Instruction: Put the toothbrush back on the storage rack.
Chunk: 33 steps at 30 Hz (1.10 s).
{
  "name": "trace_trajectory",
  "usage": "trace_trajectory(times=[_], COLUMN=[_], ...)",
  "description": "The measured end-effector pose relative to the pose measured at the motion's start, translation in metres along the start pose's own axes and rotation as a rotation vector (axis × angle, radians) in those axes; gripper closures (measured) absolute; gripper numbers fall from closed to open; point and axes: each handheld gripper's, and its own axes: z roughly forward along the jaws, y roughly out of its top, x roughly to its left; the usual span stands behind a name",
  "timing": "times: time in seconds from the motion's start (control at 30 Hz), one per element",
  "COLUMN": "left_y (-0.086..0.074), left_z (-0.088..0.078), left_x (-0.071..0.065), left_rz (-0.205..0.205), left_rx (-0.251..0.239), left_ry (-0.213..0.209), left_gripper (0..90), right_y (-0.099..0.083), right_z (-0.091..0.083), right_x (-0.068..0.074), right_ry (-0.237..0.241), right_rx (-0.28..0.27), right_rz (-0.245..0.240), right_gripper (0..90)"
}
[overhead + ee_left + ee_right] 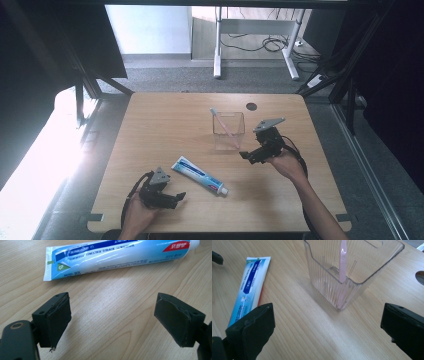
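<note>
A blue and white toothpaste tube (200, 175) lies flat near the middle front of the wooden table (165, 120). Behind it stands a clear ribbed cup (228, 130) with a pink toothbrush (223, 125) leaning inside. My left gripper (178, 198) rests open by the front left edge, jaws pointing at the tube (112, 255). My right gripper (245, 155) hovers open just right of the cup's base, with the cup (347, 272) and the toothbrush (342, 262) straight ahead and the tube (249, 287) at the left. Both hold nothing.
A round cable hole (251, 106) sits in the table's far edge. Beyond the table stand a white desk frame (255, 45) and cables on the floor. Dark frame posts flank both sides.
</note>
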Motion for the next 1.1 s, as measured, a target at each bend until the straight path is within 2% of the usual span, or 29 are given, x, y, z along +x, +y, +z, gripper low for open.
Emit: trace_trajectory(times=[0.43,0.83,1.1], left_y=[0.001,0.001,0.001], left_z=[0.001,0.000,-0.001], left_x=[-0.001,0.000,0.001], left_rz=[0.001,-0.026,-0.025], left_rx=[0.003,-0.015,-0.016], left_ry=[-0.007,-0.011,-0.016], left_gripper=[14.0,13.6,13.6], right_y=[-0.032,-0.055,-0.073], right_z=[-0.010,-0.024,-0.033], right_x=[-0.001,0.008,0.015], right_ry=[-0.025,-0.049,-0.060], right_rx=[-0.007,-0.018,-0.028], right_rz=[0.012,0.014,0.028], right_gripper=[0.0,0.0,0.0])
